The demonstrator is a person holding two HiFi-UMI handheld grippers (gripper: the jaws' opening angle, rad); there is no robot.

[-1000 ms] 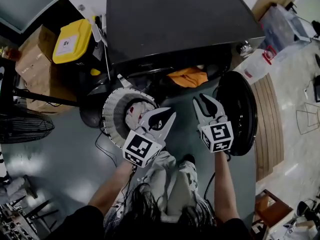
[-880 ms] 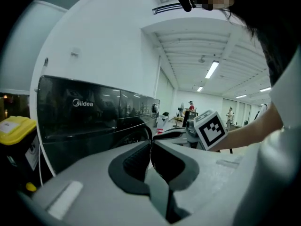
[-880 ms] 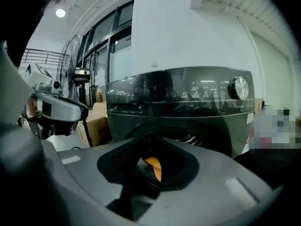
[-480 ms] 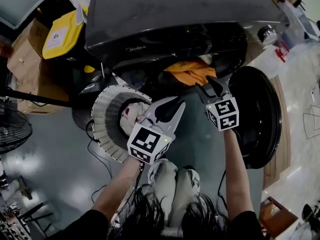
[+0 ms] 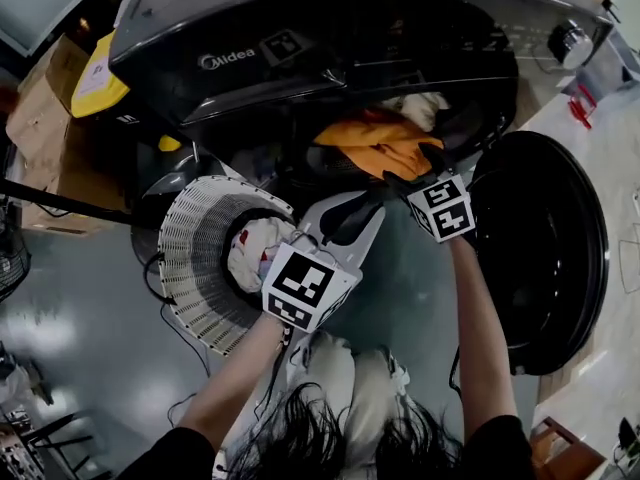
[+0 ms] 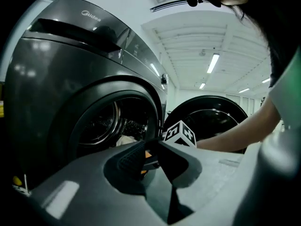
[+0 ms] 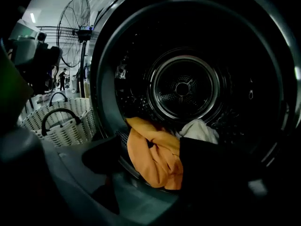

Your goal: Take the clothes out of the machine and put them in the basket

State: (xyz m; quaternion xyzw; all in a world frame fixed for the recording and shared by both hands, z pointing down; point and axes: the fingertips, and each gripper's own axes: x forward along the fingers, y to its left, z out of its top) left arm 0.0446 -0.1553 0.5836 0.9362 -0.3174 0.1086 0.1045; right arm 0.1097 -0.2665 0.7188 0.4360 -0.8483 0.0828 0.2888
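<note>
**Right gripper** (image 7: 150, 149). My jaws stand spread wide and have just been opening. They point into the mouth of the machine (image 5: 300, 58). The orange cloth (image 7: 151, 166) lies between them, draped over the lower lip of the drum (image 7: 183, 86). Neither pad pinches it. In the right gripper view the right jaw overlaps the cloth's right edge, and I cannot tell whether it touches there.

**White cloth** (image 7: 200, 131). It lies just ahead of my right gripper's right jaw, deeper in the drum, against the far side of the orange cloth.

**Left gripper** (image 6: 151, 145). My jaws stand a narrow gap apart, with nothing between them. They point at the machine's mouth from outside it. A strip of the orange cloth shows through the gap, ahead of the tips. The right gripper sits ahead and to the right of these jaws, nearer the drum.

**Basket** (image 5: 185, 278). It is white, with a ribbed wall and two dark handles. It stands on the floor to the left of both pairs of jaws, outside the machine. A pale cloth (image 5: 250, 253) lies inside it, left of the left gripper and behind its jaw tips.

**Door** (image 5: 545, 248). It hangs fully open, to the right of the right gripper's jaws.

**Fan** (image 7: 73, 27). It stands beyond the basket, far to the left of the right gripper's jaws.
</note>
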